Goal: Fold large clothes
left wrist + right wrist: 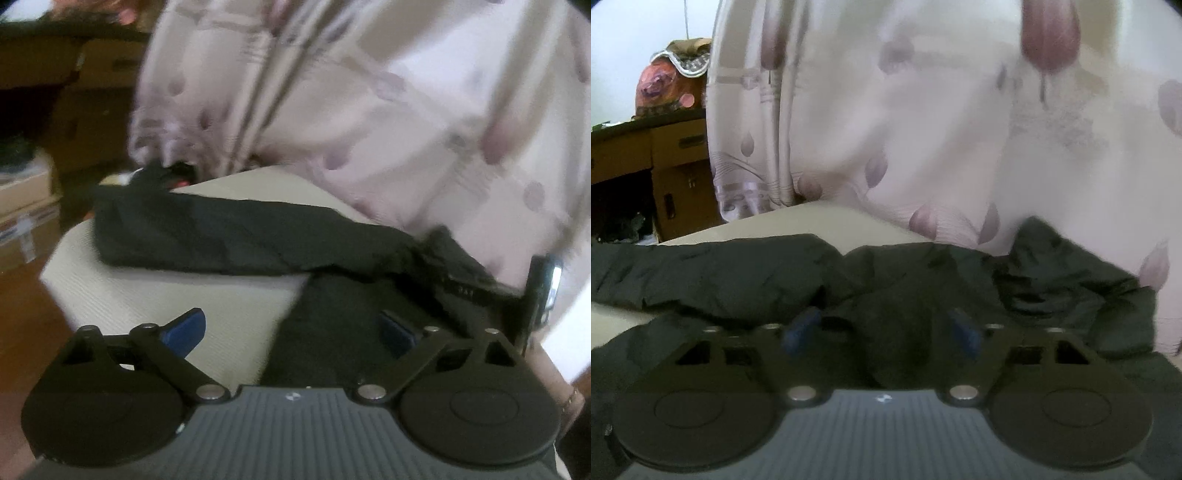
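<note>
A black garment (pixel 236 240) lies on a cream padded surface (pixel 177 306). One long part stretches to the left, and crumpled cloth lies under and ahead of the grippers. My left gripper (pixel 291 328) is open, its blue fingertips (pixel 186 328) wide apart over the cream surface and the garment's edge. In the right wrist view the same garment (pixel 738 269) spreads across the whole width. My right gripper (pixel 886 332) is open just above the dark cloth, with nothing between its blue fingertips (pixel 801 326). Part of the right gripper (pixel 543 288) shows at the left wrist view's right edge.
A pale curtain with mauve petals (pixel 923 129) hangs close behind the surface. Brown cardboard boxes (pixel 679 173) and a wooden desk stand at the back left. More boxes (pixel 26 221) and wooden floor (pixel 33 332) lie to the left.
</note>
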Demonstrator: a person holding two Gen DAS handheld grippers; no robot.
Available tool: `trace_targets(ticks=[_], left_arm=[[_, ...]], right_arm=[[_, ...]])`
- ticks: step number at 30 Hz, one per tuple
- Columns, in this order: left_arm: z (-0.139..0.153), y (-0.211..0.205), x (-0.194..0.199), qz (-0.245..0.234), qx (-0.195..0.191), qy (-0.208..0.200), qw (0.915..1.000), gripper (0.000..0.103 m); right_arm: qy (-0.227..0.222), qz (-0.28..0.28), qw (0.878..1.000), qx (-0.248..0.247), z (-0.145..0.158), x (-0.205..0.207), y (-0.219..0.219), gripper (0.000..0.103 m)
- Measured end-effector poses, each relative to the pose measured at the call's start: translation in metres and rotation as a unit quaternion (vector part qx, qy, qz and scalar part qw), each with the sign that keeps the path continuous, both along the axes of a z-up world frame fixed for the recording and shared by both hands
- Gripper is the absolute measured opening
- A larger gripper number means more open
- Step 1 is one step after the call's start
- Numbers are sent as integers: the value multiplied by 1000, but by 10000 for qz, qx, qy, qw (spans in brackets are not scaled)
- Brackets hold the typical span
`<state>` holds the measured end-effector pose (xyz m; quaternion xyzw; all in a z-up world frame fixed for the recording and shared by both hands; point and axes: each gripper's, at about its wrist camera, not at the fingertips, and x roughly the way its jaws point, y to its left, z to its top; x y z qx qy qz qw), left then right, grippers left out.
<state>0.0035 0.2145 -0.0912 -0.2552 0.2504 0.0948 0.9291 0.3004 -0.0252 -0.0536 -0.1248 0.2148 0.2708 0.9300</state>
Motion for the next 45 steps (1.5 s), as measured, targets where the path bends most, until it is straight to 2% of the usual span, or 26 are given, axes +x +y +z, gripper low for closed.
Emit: trace_targets(ticks=[2, 5, 6, 8, 11, 14, 16, 19, 20, 22, 23, 24, 25, 29, 33, 35, 38, 41, 45], left_arm=[[-6, 15, 3, 140, -163, 55, 9998, 92], [-15, 42, 8, 359, -455, 156, 9982, 89], [-17, 52, 8, 501, -503, 179, 9973, 89], [-22, 69, 10, 732, -635, 196, 9951, 89], [-31, 97, 19, 961, -916, 319, 9906, 90], [-42, 122, 35, 1070, -1293, 452, 9848, 86], [-45, 135, 43, 1134, -1502, 368, 9814, 86], [-47, 147, 57, 1244, -1643, 374, 9778, 84], [-47, 151, 61, 1298, -1694, 333, 9764, 78], [-51, 155, 70, 1355, -1714, 394, 9750, 38], [-55, 159, 77, 1280, -1750, 520, 9748, 8], [-60, 164, 84, 1241, -1908, 638, 9717, 8], [-61, 167, 86, 1292, -1964, 572, 9703, 8], [-26, 158, 108, 1383, -1257, 526, 9810, 7], [51, 116, 142, 1068, -637, -60, 9922, 6], [90, 80, 160, 686, -359, -373, 9963, 6], [136, 15, 186, -12, -48, -676, 9977, 6], [168, -66, 209, -783, 222, -874, 9928, 6], [177, -177, 227, -1830, 490, -1021, 9766, 6]], right_arm=[[318, 10, 9991, -265, -15, 15, 20, 49], [913, 151, 9918, -882, -48, 28, 44, 48], [809, 159, 9922, -932, -52, 25, 46, 49], [902, 96, 9937, -664, -45, 22, 40, 49], [795, 128, 9965, 246, -22, 1, 13, 49], [795, 253, 9923, 912, -6, -28, -11, 58], [851, 392, 9887, 1172, 0, -48, -23, 65], [859, 565, 9875, 1194, 4, -79, -34, 66], [832, 603, 9876, 1190, 3, -89, -38, 66], [822, 611, 9876, 1189, 3, -107, -45, 66], [825, 613, 9873, 1208, 3, -117, -50, 66], [822, 590, 9871, 1241, 3, -125, -57, 66], [851, 523, 9869, 1265, 2, -132, -63, 66], [934, 228, 9837, 1520, 3, -154, -99, 66], [952, -208, 9787, 1805, 4, -163, -140, 66], [982, -440, 9747, 1961, 3, -162, -160, 70], [1021, -828, 9619, 2399, 1, -162, -194, 72], [1059, -1138, 9459, 2849, -2, -166, -228, 73], [962, -1411, 9352, 3101, -1, -174, -267, 73]])
